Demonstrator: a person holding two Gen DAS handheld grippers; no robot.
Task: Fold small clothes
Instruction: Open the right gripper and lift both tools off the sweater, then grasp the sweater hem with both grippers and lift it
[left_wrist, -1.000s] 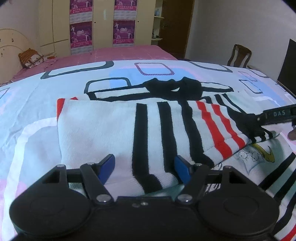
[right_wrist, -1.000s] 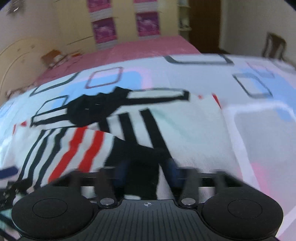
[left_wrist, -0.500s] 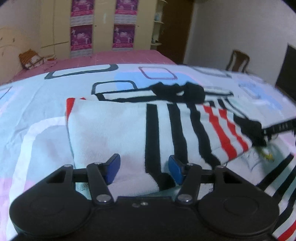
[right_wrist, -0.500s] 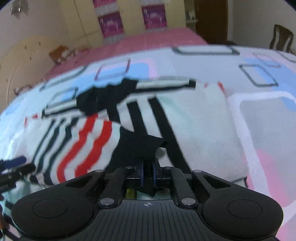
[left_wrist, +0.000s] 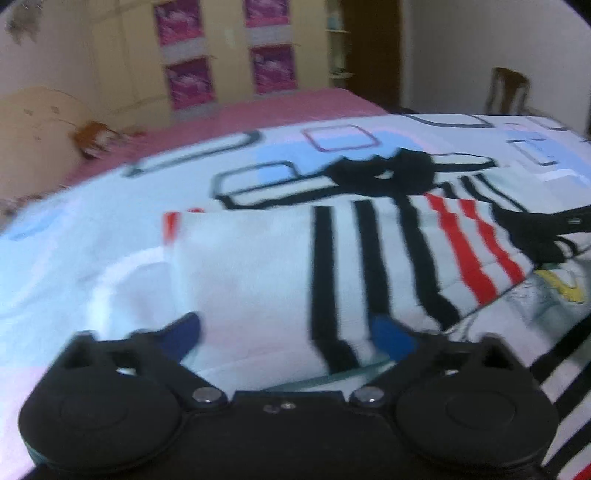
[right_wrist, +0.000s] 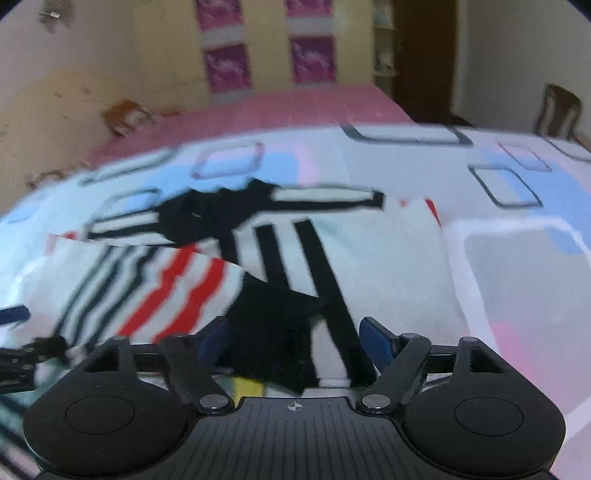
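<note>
A small white garment (left_wrist: 258, 266) with black and red stripes and a black collar lies folded on the patterned bedsheet (left_wrist: 74, 236). It also shows in the right wrist view (right_wrist: 388, 266), with a striped sleeve and black cuff (right_wrist: 273, 332) folded over its body. My left gripper (left_wrist: 291, 336) is open, its blue pads over the garment's near edge. My right gripper (right_wrist: 295, 339) is open, with the black cuff lying between its pads. The right gripper's fingers (left_wrist: 554, 225) show at the right of the left wrist view.
A second striped garment with a cartoon print (left_wrist: 554, 295) lies under the folded one at the right. A pink bedspread (left_wrist: 258, 110) and a wardrobe with posters (left_wrist: 229, 55) are behind. A wooden chair (left_wrist: 509, 92) stands at the far right.
My right gripper was shut on the black cuff half a second ago and has opened, leaving the cuff on the garment. My left gripper has opened wider. Both views have shifted slightly.
</note>
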